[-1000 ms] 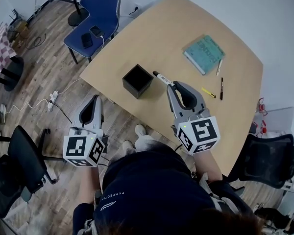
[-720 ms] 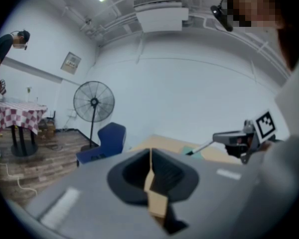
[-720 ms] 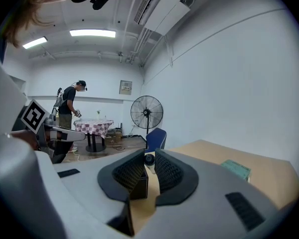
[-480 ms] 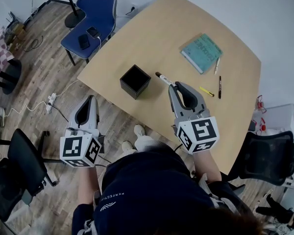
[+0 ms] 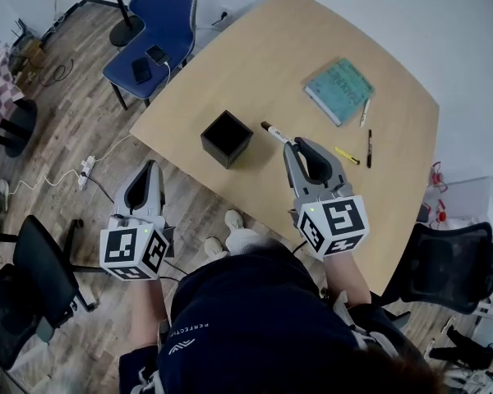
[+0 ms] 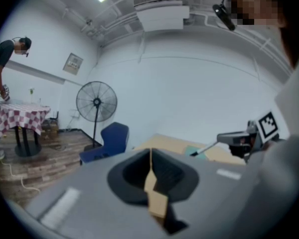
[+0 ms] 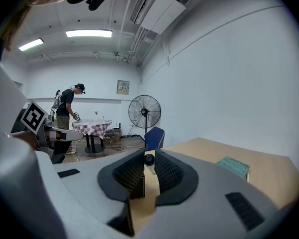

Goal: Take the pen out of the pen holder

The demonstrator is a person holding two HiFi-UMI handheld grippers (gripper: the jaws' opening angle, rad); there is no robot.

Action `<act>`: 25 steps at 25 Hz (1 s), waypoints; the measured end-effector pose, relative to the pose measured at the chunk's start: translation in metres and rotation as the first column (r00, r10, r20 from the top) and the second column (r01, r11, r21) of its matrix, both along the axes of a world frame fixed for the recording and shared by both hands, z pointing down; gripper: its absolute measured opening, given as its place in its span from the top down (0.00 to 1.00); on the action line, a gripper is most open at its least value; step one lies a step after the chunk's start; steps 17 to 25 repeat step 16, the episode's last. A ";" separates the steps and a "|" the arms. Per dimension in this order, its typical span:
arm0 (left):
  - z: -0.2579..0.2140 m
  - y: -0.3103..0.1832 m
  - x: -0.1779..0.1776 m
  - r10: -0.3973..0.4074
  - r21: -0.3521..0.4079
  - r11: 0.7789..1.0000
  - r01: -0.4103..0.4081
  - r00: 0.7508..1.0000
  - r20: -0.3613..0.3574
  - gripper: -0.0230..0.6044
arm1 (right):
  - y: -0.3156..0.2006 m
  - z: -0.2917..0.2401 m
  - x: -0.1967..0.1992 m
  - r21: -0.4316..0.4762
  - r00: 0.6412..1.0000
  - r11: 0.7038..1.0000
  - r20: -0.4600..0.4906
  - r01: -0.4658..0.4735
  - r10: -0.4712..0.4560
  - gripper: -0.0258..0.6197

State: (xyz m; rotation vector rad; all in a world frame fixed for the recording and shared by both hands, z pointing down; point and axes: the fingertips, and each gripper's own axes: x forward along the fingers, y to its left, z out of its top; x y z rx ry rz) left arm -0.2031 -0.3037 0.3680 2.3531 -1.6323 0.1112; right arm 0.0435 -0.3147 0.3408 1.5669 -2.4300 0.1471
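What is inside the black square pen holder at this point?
Nothing sticks up out of the black square pen holder; its dark inside hides the bottom. The white pen with a black cap is clamped in the right gripper.

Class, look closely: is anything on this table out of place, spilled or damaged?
Nothing is spilled or broken. Three pens lie loose beside the green notebook, not in the black pen holder, and the right tool grips a fourth pen above the table.
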 end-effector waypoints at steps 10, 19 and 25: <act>0.001 -0.005 0.002 -0.009 -0.006 1.000 0.009 1.000 0.002 0.95 | -0.006 -0.002 0.000 0.009 1.000 1.000 -0.003 0.003 -0.003 0.87; 0.005 -0.006 0.006 -0.009 -0.011 1.000 0.009 1.000 0.000 0.95 | -0.008 0.002 0.003 0.005 1.000 1.000 -0.001 0.001 -0.001 0.87; 0.005 -0.006 0.006 -0.009 -0.011 1.000 0.009 1.000 0.000 0.95 | -0.008 0.002 0.003 0.005 1.000 1.000 -0.001 0.001 -0.001 0.87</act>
